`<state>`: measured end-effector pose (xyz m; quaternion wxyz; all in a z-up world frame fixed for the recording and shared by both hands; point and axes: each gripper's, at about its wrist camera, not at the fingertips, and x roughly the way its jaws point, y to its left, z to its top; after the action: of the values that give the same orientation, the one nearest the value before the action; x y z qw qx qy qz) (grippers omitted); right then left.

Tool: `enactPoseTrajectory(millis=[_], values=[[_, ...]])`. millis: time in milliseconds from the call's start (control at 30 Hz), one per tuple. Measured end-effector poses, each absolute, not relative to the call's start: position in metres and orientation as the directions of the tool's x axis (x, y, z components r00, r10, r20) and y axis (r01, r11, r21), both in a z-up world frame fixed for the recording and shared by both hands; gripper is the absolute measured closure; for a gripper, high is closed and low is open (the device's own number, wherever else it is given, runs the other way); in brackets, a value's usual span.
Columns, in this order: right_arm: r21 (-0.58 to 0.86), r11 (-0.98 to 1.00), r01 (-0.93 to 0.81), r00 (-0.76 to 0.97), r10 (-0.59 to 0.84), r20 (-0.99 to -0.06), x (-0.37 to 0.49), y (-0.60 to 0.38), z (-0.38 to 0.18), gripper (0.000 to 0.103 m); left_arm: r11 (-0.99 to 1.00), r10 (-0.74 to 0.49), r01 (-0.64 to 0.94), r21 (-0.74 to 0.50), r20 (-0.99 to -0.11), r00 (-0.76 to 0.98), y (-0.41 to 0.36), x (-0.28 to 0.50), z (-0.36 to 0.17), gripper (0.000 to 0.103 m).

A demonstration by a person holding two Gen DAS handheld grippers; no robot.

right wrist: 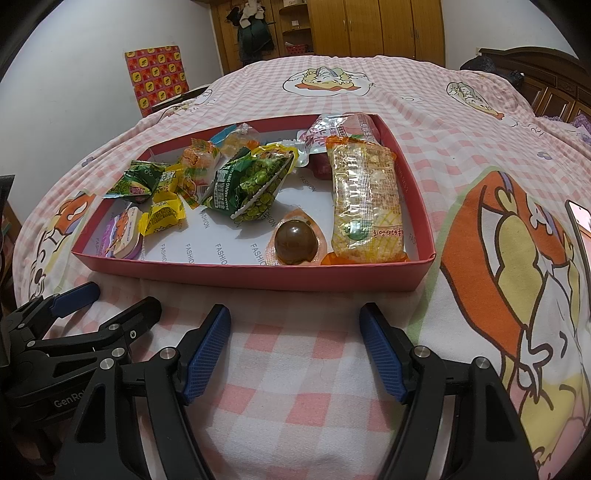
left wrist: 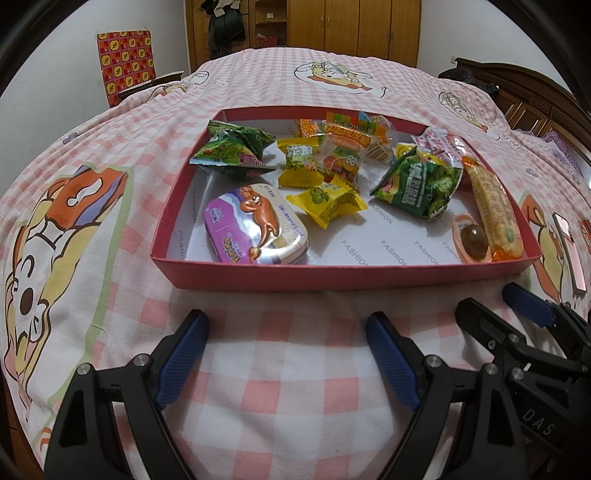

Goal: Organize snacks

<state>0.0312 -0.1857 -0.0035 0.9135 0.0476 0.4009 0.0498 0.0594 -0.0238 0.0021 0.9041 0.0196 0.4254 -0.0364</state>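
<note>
A shallow red box [left wrist: 258, 275] [right wrist: 258, 275] lies on the bed and holds several snacks. Among them are a purple tin [left wrist: 255, 229] [right wrist: 123, 234], yellow candies [left wrist: 327, 201] [right wrist: 164, 214], a green pea packet [left wrist: 419, 182] [right wrist: 255, 184], a brown egg in a clear pouch [left wrist: 474, 240] [right wrist: 297, 242] and a long rice cracker bar [left wrist: 495, 214] [right wrist: 365, 203]. My left gripper [left wrist: 288, 332] is open and empty, just short of the box's near wall. My right gripper [right wrist: 295, 325] is open and empty, also just short of that wall. Each shows in the other's view.
The bed is covered with a pink checked sheet [left wrist: 280, 387] with cartoon prints. A phone [left wrist: 570, 254] [right wrist: 581, 225] lies on the sheet right of the box. Wooden wardrobes [left wrist: 351, 26] and a headboard [left wrist: 517, 85] stand beyond the bed.
</note>
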Motion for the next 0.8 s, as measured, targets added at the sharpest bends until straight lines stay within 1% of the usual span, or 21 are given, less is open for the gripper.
enactPoseTrajectory(millis=[800], values=[[0.123, 0.991, -0.049, 0.673, 0.123, -0.729, 0.0303, -0.1871, -0.0032, 0.028, 0.997, -0.049, 0.082, 0.004, -0.77, 0.636, -0.0237, 0.0591, 0.0018, 0.013]])
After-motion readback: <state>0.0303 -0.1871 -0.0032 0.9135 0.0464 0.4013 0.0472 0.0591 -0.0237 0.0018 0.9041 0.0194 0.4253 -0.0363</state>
